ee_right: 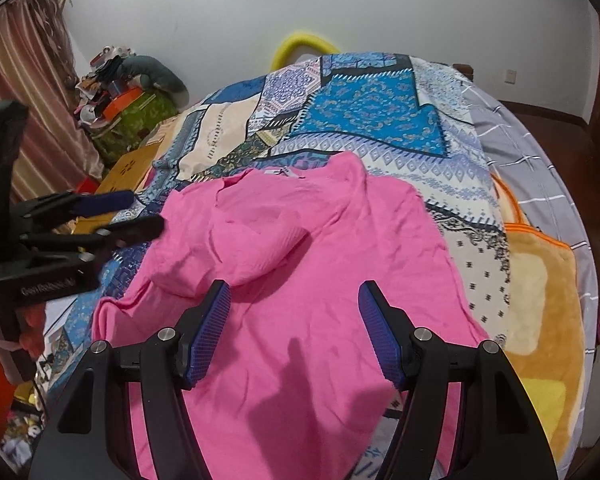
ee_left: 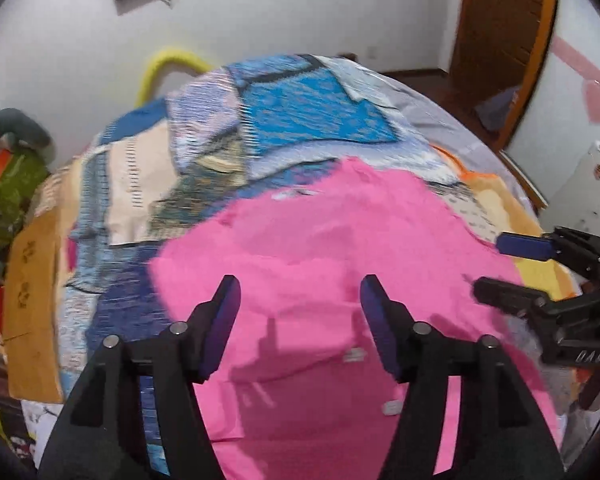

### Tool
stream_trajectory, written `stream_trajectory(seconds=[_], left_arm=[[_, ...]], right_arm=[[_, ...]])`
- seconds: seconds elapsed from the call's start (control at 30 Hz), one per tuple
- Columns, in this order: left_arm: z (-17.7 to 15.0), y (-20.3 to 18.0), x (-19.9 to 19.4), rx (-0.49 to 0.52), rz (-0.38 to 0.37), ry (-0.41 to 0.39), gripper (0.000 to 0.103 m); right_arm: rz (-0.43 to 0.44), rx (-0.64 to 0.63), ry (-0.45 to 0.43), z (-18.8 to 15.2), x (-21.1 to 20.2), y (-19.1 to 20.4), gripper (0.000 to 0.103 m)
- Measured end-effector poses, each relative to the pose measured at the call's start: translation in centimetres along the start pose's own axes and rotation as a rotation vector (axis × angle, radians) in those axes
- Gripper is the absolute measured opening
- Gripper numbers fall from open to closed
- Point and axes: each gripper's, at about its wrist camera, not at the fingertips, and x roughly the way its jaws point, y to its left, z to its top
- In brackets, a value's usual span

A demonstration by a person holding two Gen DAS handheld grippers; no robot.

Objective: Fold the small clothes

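Both grippers, left [ee_left: 300, 300] and right [ee_right: 296, 308], spread wide and empty above the pink shirt [ee_right: 300, 264] on the patchwork blanket [ee_right: 360, 120]

Matt pink cloth garment [ee_right: 300, 248] on printed fabric bedspread [ee_right: 364, 120]; ribbed blue pads [ee_right: 210, 332].
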Motion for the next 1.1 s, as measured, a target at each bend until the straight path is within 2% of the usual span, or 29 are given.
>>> stream_trajectory(seconds=[0.13,0.3,0.4,0.67,0.73,0.8,0.83,0.9,0.97,1.1], left_arm=[[-1.1,4.0,0.2,-0.042,0.069,0.011,0.064],[-3.2,9.1,1.8,-0.126,0.104,0.061,0.064],[-4.7,10.9,3.4,-0.146,0.112,0.101,0.064],[-6.7,10.8,7.8,-0.148,0.038,0.192,0.064],[-6.9,10.4,8.5,-0.139,0.022,0.194,0.065],[-7.0,10.1,8.8,-0.131,0.028,0.176,0.07],[-7.0,10.0,8.8,-0.126,0.029,0.171,0.071],[-7.2,10.1,9.0,-0.125,0.023,0.168,0.072],[-7.3,10.4,9.1,-0.14,0.014,0.17,0.076],[-7.5,10.9,9.3,-0.172,0.004,0.174,0.079]], right_arm=[[0.005,0.002,0.012,1.1,0.9,0.7,0.063],[0.005,-0.002,0.049,2.4,3.1,1.4,0.063],[0.005,-0.007,0.082,2.8,4.7,1.8,0.063],[-0.005,0.017,0.162,2.8,9.6,1.9,0.063],[-0.004,0.014,0.164,2.6,10.2,1.9,0.063],[-0.01,0.001,0.16,2.5,10.7,2.0,0.063],[-0.011,-0.006,0.151,2.4,10.7,2.0,0.061],[-0.015,-0.017,0.135,2.5,10.7,2.0,0.051],[-0.028,-0.028,0.131,2.5,10.5,1.8,0.034],[-0.033,-0.035,0.116,2.5,9.8,1.3,0.02]])
